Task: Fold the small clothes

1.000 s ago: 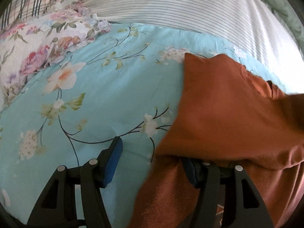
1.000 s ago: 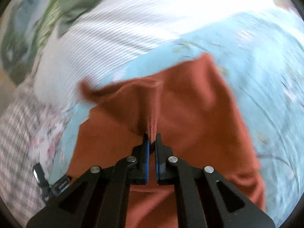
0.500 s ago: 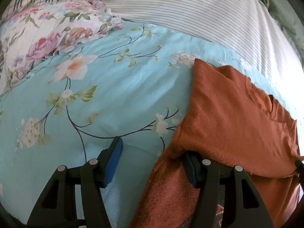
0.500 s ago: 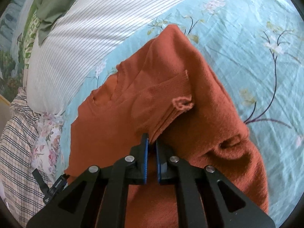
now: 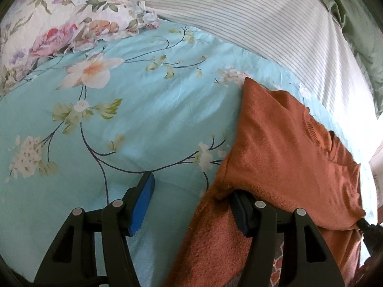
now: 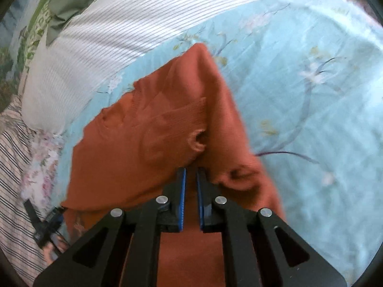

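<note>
We note the left gripper (image 5: 191,193) with jaws spread wide, gripping nothing; the orange sweater (image 5: 287,148) drapes over its right finger only. The sweater lies on the bed's blue floral sheet (image 5: 134,119), a sleeve folded across its body. The right gripper (image 6: 191,174) hangs just above it, jaws parted a narrow slit, no cloth pinched between them.
</note>
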